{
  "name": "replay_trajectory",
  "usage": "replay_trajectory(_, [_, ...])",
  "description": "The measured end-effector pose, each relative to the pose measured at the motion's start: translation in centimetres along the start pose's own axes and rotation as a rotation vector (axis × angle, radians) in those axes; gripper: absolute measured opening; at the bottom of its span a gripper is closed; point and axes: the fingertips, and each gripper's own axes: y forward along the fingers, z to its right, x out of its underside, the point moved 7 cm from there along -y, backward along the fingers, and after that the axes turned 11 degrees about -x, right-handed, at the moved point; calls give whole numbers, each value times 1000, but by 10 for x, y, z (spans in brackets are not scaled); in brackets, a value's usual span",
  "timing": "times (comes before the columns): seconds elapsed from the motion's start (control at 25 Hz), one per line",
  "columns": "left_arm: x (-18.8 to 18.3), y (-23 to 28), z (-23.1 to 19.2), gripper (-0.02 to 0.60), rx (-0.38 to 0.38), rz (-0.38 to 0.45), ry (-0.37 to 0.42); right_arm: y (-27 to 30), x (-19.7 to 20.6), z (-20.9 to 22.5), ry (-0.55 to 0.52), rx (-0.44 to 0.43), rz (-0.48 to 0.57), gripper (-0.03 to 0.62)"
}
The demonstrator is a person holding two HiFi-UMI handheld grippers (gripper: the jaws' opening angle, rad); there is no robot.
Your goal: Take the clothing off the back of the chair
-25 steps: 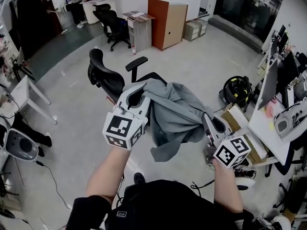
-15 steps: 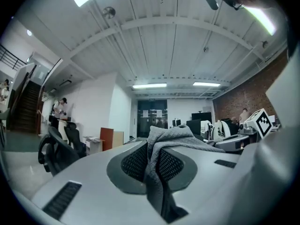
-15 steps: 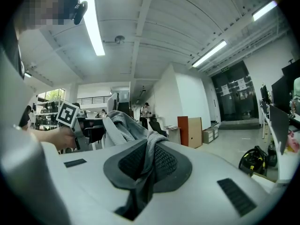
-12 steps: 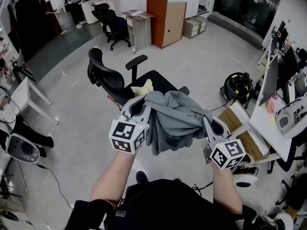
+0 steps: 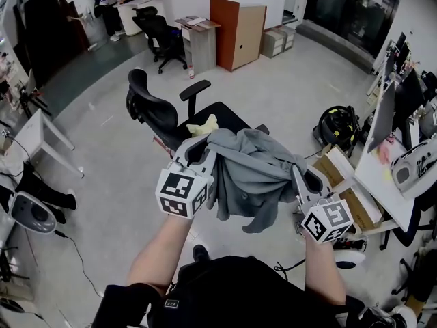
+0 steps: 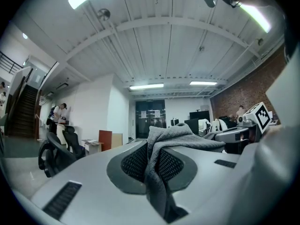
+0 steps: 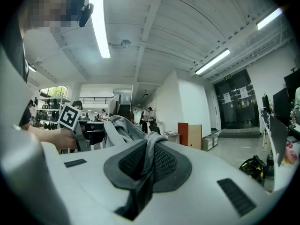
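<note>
By chair (image 5: 151, 112), L tongs (image 5: 203, 149) & R tongs (image 5: 295, 172) pinch grey garment (image 5: 250, 175).

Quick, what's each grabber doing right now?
Left gripper: shut on the grey garment.
Right gripper: shut on the same garment.

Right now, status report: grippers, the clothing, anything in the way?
Both shut on the grey garment: left gripper, right gripper. Garment off the chair back, slung between them. Nothing blocking.
</note>
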Motion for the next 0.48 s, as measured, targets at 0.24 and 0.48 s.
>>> replay_trajectory(0.24, [-2,1,0,32,2,-5,5,-1,5,-1,39,-10,12,29])
replay_trajectory(0.48, [4,5,7,32,5,-25,3,-7,11,4,58,-14,16,29])
